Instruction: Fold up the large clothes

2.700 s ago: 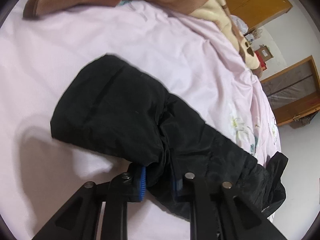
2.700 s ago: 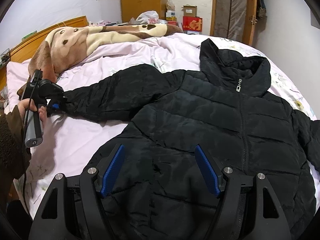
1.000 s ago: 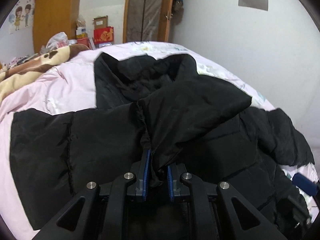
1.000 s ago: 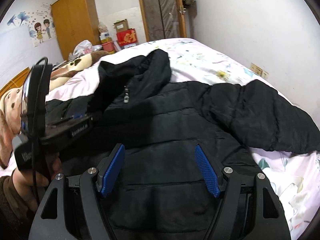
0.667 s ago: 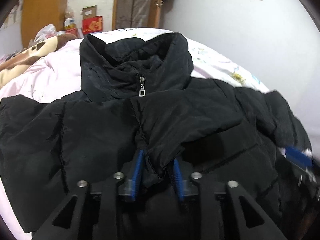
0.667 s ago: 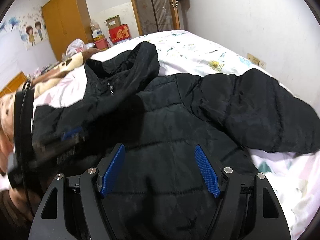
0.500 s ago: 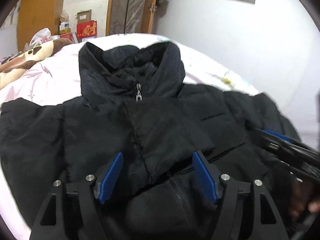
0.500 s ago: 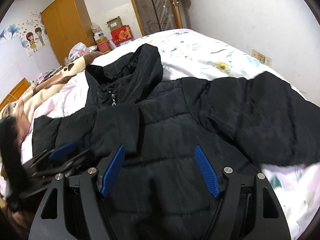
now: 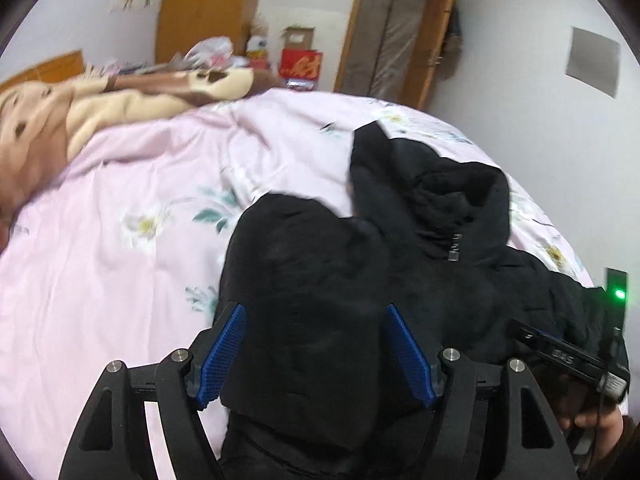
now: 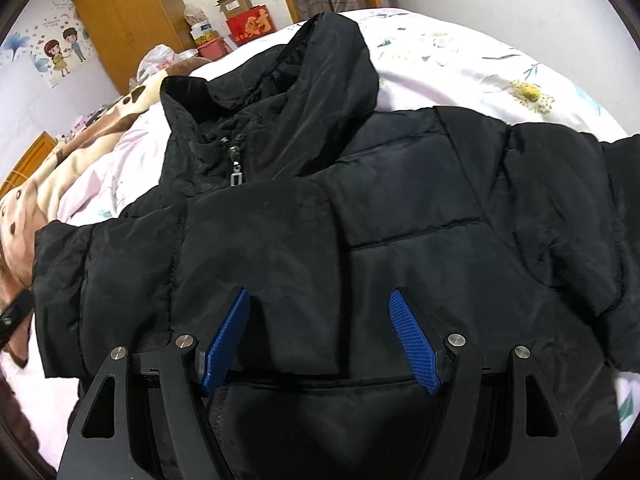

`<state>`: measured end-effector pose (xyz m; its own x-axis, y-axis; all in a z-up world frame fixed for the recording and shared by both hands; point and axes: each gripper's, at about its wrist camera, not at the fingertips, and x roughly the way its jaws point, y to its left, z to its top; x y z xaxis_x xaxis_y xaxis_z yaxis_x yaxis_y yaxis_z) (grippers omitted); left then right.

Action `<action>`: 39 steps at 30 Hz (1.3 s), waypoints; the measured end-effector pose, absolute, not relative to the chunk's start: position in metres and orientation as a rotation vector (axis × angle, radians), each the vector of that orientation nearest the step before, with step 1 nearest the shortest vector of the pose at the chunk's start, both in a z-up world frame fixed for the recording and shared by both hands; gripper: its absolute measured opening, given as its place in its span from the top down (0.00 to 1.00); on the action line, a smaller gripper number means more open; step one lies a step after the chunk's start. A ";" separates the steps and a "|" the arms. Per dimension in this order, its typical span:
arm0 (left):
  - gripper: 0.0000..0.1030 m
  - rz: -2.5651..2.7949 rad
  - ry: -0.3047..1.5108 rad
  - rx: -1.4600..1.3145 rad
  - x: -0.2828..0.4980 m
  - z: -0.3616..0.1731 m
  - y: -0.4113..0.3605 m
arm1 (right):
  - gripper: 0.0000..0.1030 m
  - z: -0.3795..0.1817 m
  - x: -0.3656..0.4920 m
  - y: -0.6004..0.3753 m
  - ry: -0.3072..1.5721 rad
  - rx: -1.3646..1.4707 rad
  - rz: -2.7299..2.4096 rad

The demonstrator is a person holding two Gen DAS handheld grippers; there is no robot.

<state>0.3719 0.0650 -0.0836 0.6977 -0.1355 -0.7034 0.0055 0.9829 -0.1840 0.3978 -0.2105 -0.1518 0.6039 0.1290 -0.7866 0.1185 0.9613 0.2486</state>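
**Jacket flat on the bed, both jaws off it**

Left wrist view: your left hand-held gripper (image 9: 316,356) stands wide open above the black quilted hooded jacket (image 9: 320,280), which lies on the pink floral bed (image 9: 120,240).

Right wrist view: your right hand-held gripper (image 10: 320,340) is closing, pads apart, over the jacket's folded-in sleeve (image 10: 256,236), gripping nothing.
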 end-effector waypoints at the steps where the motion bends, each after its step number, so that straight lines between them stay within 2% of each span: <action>1: 0.30 -0.065 0.812 -0.171 0.374 -0.087 0.067 | 0.47 -0.151 0.397 -0.209 0.920 0.293 0.017; 2: 0.30 -0.069 0.821 -0.166 0.376 -0.090 0.067 | 0.77 -0.150 0.397 -0.208 0.923 0.292 0.017; 5: 0.30 -0.093 0.825 -0.162 0.378 -0.093 0.062 | 0.92 -0.147 0.396 -0.213 0.920 0.320 0.016; 8: 0.30 -0.110 0.816 -0.130 0.382 -0.092 0.053 | 0.96 -0.131 0.384 -0.224 0.853 0.346 0.013; 17: 0.30 -0.162 0.839 -0.103 0.408 -0.103 0.023 | 0.98 -0.099 0.352 -0.254 0.713 0.314 -0.121; 30: 0.30 -0.149 0.965 -0.073 0.447 -0.143 0.005 | 0.98 -0.132 0.355 -0.262 0.808 0.306 -0.155; 34: 0.27 -0.151 0.989 -0.034 0.453 -0.150 -0.004 | 0.97 -0.136 0.357 -0.256 0.844 0.241 -0.195; 35: 0.27 -0.149 0.988 -0.041 0.453 -0.149 -0.004 | 0.96 -0.134 0.354 -0.255 0.830 0.235 -0.201; 38: 0.26 -0.148 0.986 -0.043 0.451 -0.149 -0.004 | 0.78 -0.122 0.347 -0.246 0.746 0.226 -0.118; 39: 0.26 -0.148 0.985 -0.041 0.451 -0.149 -0.004 | 0.76 -0.122 0.351 -0.240 0.754 0.227 -0.059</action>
